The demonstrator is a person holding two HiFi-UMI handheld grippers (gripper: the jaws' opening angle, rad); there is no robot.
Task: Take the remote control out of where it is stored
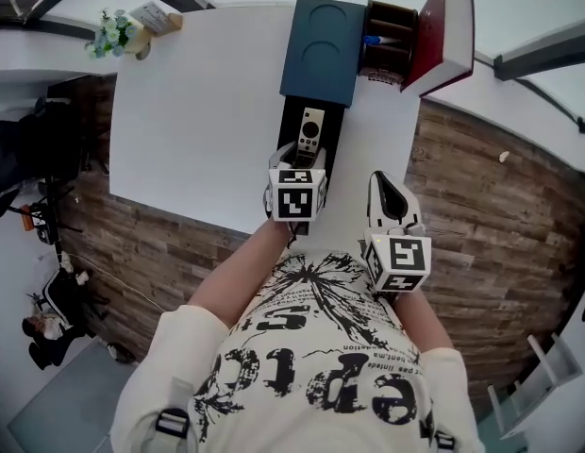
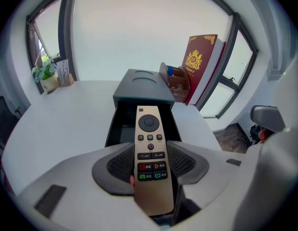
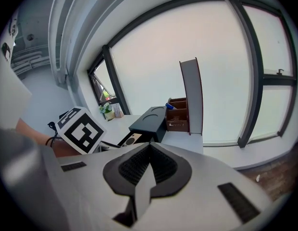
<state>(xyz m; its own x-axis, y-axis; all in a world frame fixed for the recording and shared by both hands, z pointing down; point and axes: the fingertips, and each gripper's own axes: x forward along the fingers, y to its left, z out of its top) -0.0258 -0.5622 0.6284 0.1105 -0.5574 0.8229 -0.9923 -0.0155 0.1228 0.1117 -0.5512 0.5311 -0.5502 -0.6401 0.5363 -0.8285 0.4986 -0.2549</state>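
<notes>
A gold remote control (image 1: 311,128) lies in the open drawer (image 1: 336,144) of a dark teal box (image 1: 321,50) on the white table (image 1: 198,111). My left gripper (image 1: 300,156) reaches into the drawer from the near side. In the left gripper view its pads touch both long edges of the remote control (image 2: 150,148), which runs straight out between the jaws of the left gripper (image 2: 151,161). My right gripper (image 1: 387,189) hovers to the right over the table's near edge, shut and empty (image 3: 149,165). The remote control (image 3: 132,139) shows small in the right gripper view.
A wooden organiser (image 1: 387,41) and an upright red book (image 1: 443,31) stand right of the box. A small flower pot (image 1: 113,34) and a card sit at the table's far left corner. Wood floor lies beyond the table's edges.
</notes>
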